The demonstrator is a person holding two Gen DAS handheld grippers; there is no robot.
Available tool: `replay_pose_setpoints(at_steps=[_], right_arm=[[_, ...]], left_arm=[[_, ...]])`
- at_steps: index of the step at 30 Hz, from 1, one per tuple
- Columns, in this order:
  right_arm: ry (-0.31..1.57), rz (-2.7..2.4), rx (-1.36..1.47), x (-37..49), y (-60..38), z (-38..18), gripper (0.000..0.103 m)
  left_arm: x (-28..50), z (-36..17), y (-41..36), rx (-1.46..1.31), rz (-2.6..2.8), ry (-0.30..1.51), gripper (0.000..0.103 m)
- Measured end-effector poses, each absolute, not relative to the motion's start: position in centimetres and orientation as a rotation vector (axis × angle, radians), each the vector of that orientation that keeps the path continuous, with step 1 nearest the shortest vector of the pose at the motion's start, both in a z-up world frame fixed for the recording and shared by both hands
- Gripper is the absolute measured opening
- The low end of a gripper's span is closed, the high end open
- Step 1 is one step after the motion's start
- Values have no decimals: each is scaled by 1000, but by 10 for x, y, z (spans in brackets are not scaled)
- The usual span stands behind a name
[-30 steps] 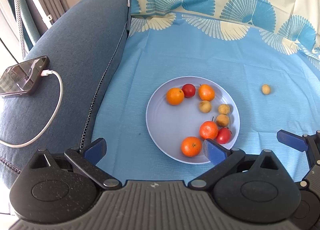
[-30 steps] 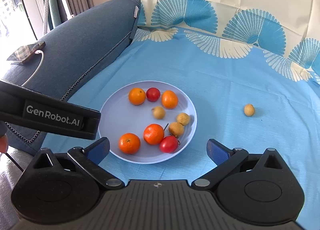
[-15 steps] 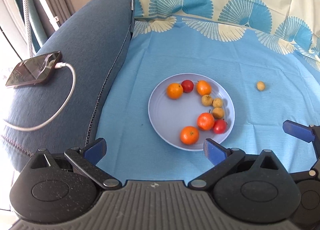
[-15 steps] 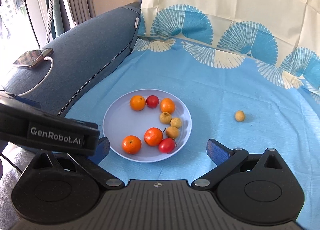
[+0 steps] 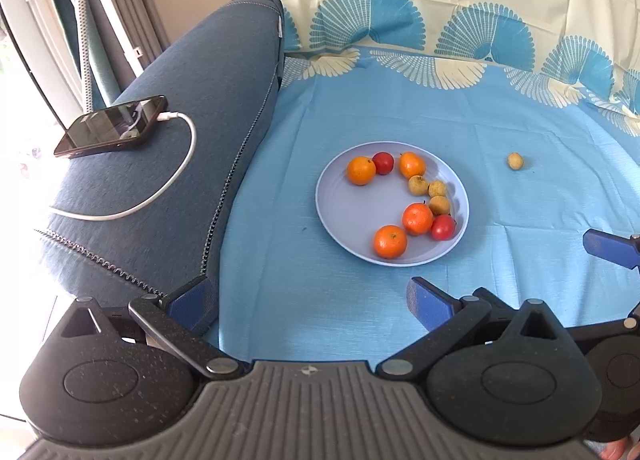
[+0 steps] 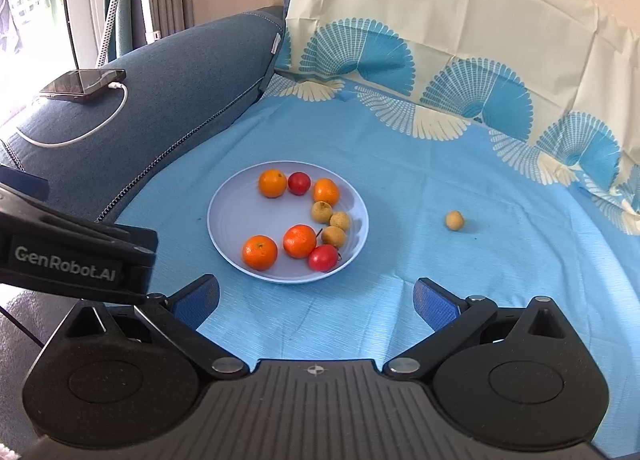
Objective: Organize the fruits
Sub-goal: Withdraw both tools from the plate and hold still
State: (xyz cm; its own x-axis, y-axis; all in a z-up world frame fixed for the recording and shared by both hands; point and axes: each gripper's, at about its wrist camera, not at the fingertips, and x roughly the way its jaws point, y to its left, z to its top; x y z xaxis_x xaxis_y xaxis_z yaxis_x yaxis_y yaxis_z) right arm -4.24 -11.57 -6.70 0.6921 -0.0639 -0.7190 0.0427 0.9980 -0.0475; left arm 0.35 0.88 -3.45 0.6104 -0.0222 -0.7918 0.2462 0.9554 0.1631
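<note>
- Grippers first: my left gripper (image 5: 312,298) stands wide open with nothing between its blue pads; my right gripper (image 6: 316,296) is spread just as wide and equally empty.
- Both hover above the light blue tablecloth (image 6: 500,292), short of the fruit and touching nothing. I judge this a survey stance: held back so each camera takes in the whole layout.
- Ahead of my right gripper, a little to its left, sits the round pale lavender plate (image 6: 232,220). It holds four small orange mandarins, two small red fruits and three small tan round fruits.
- The three tan fruits (image 6: 335,222) lie clustered in touching contact toward the plate's right side. The red ones are split: one far (image 6: 299,183), between two mandarins, and one near (image 6: 323,258), against the rim.
- One stray small tan round fruit (image 6: 455,220) lies on the cloth, ahead and right of my right gripper, well apart from the plate.
- Judgement: the stray is the remaining item, and it lies on the right gripper's side, so that tool suits the pick. It is round and may roll if nudged off-centre.
- Far left of my left gripper, a black smartphone (image 5: 112,127) on a white charging cable (image 5: 176,176) rests on the dark blue sofa arm (image 5: 168,220), clear of the work.
</note>
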Motion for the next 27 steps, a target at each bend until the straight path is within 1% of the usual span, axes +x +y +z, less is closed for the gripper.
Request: replay_pose_setpoints(at_steps=[11, 27], right_arm=[[775, -72, -56, -53, -112, -57, 102], [775, -69, -58, -52, -113, -56, 102]], left_arm=[[-9, -25, 15, 264, -166, 873, 103], [-6, -26, 10, 276, -165, 875, 103]])
